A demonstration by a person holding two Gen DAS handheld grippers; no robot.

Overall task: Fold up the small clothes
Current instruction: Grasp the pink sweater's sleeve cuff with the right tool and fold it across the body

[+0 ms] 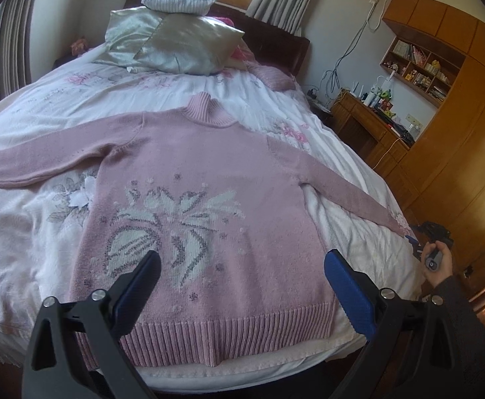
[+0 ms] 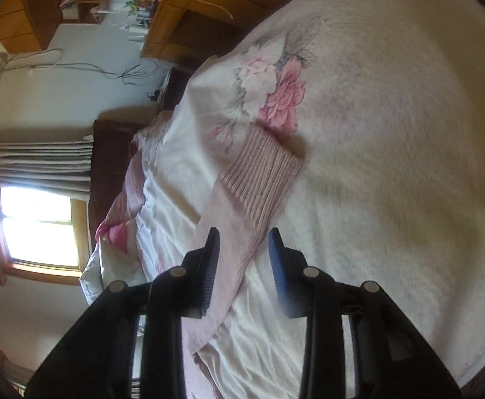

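The pink sweater (image 1: 209,179) lies flat and face up on the bed (image 1: 26,232), collar toward the pillows (image 1: 176,40), ribbed hem at the bed's near edge, both sleeves spread outward. The left gripper (image 1: 242,266) hovers above the hem with its jaws spread wide and empty. The right gripper (image 2: 244,249) sits at the cuff end of the right sleeve (image 2: 242,206), jaws spread on either side of the sleeve without pinching it.
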